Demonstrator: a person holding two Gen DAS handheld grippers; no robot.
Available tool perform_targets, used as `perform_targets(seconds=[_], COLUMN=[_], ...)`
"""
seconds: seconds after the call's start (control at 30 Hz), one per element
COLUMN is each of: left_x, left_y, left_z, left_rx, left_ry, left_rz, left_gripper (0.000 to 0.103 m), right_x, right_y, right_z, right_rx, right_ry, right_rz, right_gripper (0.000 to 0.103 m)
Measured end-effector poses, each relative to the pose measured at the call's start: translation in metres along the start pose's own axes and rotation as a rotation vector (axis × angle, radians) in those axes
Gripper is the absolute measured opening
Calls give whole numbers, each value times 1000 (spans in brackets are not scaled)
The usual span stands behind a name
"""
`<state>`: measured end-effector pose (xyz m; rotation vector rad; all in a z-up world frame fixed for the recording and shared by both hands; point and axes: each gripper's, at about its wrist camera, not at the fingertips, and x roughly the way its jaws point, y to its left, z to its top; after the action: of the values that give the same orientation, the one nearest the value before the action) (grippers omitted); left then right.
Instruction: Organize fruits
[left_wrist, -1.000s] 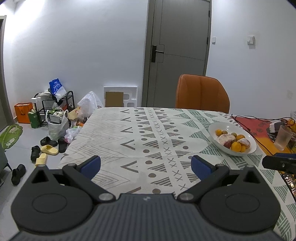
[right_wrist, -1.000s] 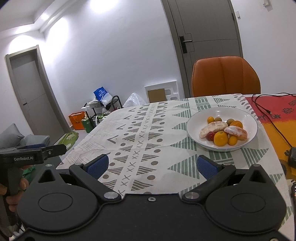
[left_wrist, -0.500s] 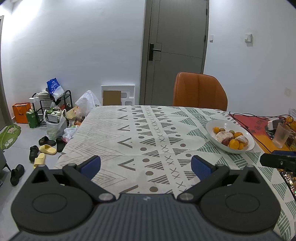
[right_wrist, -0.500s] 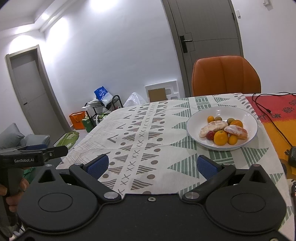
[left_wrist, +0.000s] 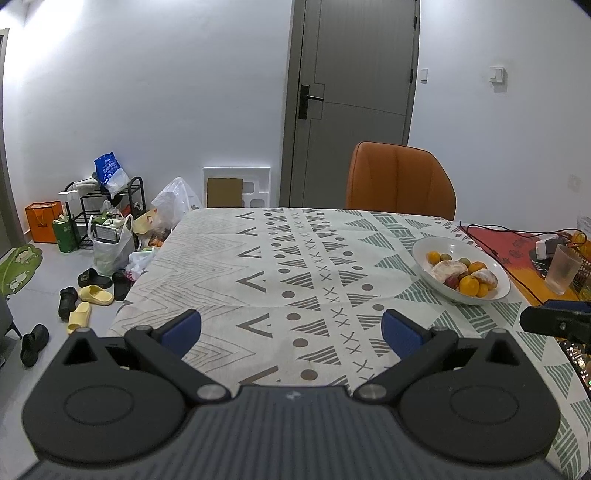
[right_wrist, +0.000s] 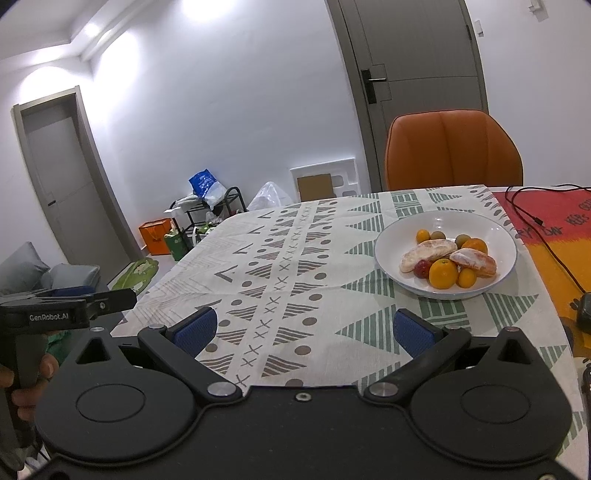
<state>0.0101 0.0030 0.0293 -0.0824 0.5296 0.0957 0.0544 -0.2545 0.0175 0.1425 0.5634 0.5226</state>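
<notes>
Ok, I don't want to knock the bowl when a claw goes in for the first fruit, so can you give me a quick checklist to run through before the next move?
1. Right claw open and empty: ok.
2. Left claw open and empty: ok.
3. White bowl upright, fully on the patterned tablecloth: ok.
4. Cloth between right claw and bowl bare: ok.
5. Fruit reachable from above: ok; the large orange sits at the near rim, peeled segments lie across the pile.
6. Somewhere to sort the fruit into: cannot tell; no second dish shows.
7. Black cable runs close beside the bowl's right: not ok, watch it.
</notes>
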Motion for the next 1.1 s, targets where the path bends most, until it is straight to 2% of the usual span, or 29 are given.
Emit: perform_targets(seconds=[1.1], left_x=[2], left_y=[0], left_z=[-1], left_rx=[5], left_ry=[11], left_rz=[-18], left_gripper=[103], right_x=[3], right_y=[1], right_z=[-2], right_rx=[-13], right_ry=[7], right_rz=[-2], right_gripper=[103])
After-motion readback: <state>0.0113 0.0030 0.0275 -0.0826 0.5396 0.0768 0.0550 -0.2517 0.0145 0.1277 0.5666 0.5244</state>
